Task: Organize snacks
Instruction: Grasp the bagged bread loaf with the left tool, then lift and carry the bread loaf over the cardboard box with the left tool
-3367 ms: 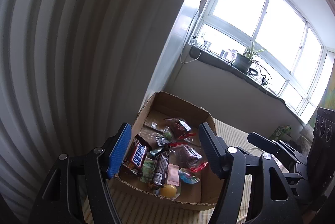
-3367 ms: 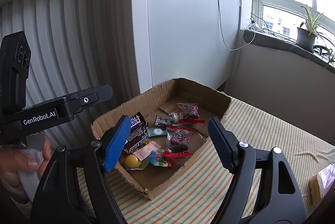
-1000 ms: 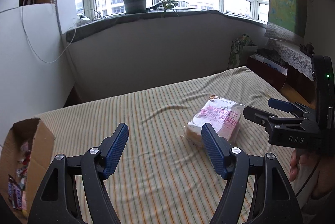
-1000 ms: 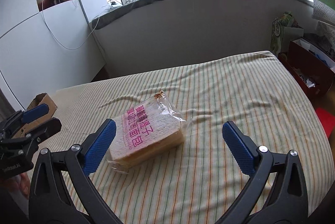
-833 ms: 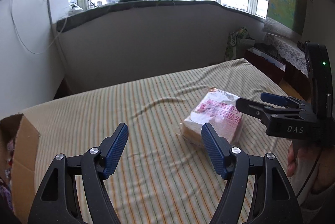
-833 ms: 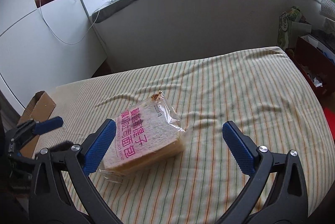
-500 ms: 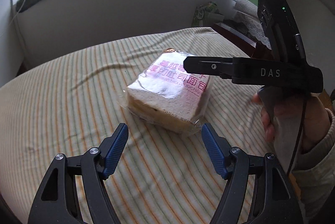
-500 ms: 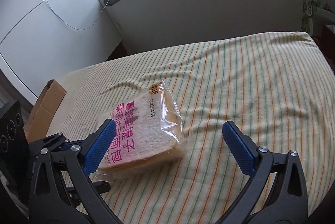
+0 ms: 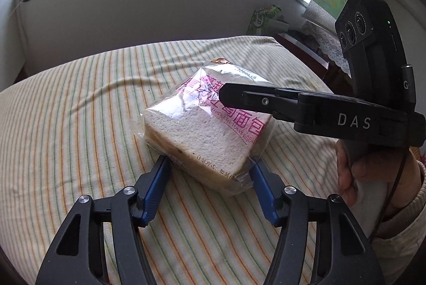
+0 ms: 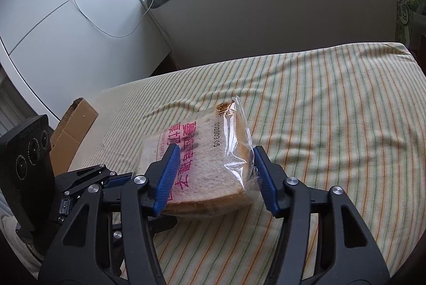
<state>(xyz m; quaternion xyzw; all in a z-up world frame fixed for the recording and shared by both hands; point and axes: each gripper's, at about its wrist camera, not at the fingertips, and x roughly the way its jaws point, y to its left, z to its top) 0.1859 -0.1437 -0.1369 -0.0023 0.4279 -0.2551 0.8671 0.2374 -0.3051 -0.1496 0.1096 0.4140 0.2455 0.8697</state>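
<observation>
my left gripper [image 9: 209, 176] and right gripper [image 10: 217, 173] both just closing around bread bag [image 9: 207, 122] on striped cloth [image 9: 66, 112]; pads at wrapper, firm pinch unconfirmed. advise light, even squeeze, lift level, carry to cardboard box [image 10: 73, 130]. print reads "thickcut toast bread", date "202509 05"; tool marked "das".

left gripper [image 9: 210, 173]: jaws just closed, gripping | right gripper [image 10: 215, 168]: same
</observation>
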